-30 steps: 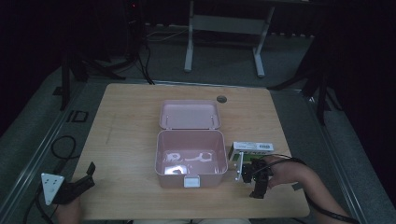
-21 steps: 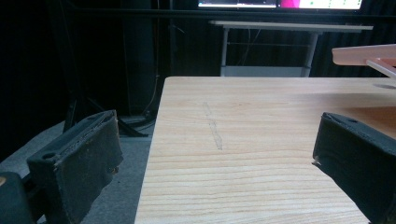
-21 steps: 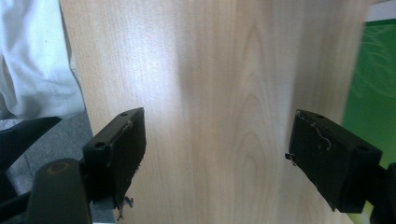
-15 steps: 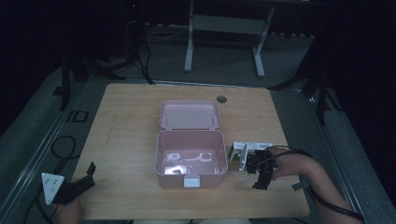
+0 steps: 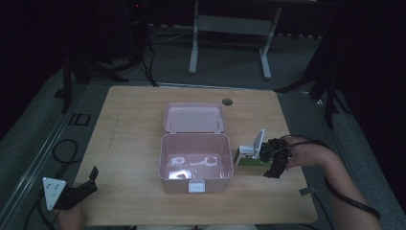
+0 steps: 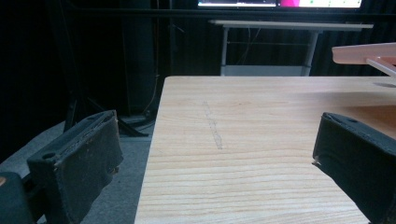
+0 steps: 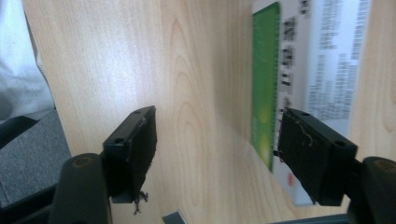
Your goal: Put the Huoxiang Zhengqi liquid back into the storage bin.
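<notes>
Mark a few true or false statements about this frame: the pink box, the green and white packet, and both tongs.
1. The pink box is open, lid laid back. True.
2. The left tongs grip the packet. False: they are open at the table's near left corner, holding nothing.
3. The green and white packet sits right of the box. True.
4. The right tongs are shut. False: their jaws stand apart, one against the packet's edge.
5. The box is empty. False: pale items lie inside.

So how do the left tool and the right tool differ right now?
The left tool sits at the table's near left corner, with nothing between its jaws; the right tool is beside the pink box, one jaw against a green-and-white carton. Both are open.
</notes>
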Available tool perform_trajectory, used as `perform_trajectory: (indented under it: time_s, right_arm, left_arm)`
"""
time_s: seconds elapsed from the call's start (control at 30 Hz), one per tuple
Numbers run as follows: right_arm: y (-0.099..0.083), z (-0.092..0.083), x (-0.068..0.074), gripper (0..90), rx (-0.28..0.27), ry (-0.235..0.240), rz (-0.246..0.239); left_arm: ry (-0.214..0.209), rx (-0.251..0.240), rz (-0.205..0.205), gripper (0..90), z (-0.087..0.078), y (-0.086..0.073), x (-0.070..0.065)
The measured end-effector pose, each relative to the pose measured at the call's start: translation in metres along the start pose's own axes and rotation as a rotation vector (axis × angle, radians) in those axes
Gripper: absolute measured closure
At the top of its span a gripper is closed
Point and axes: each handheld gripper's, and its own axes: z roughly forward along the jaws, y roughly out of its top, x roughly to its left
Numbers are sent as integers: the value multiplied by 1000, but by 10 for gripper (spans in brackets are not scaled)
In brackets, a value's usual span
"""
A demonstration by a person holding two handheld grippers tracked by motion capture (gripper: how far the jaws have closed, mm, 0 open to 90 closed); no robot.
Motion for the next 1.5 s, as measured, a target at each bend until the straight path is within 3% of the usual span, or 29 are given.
perform_trajectory:
  time_s: [0.27,0.7,1.23,1.5]
  right_arm:
    - [2,-8,-20,332,4,-16,2]
    - [12,-2,-47,352,17,-14,8]
    - [22,20,-58,361,55,11,14]
    - [22,31,-61,415,81,13,0]
  left_arm:
    - [-1,-1,0,10,0,0,0]
    - [0,2,0,10,0,0,0]
    - [0,0,2,10,0,0,0]
    - [0,-1,1,10,0,0,0]
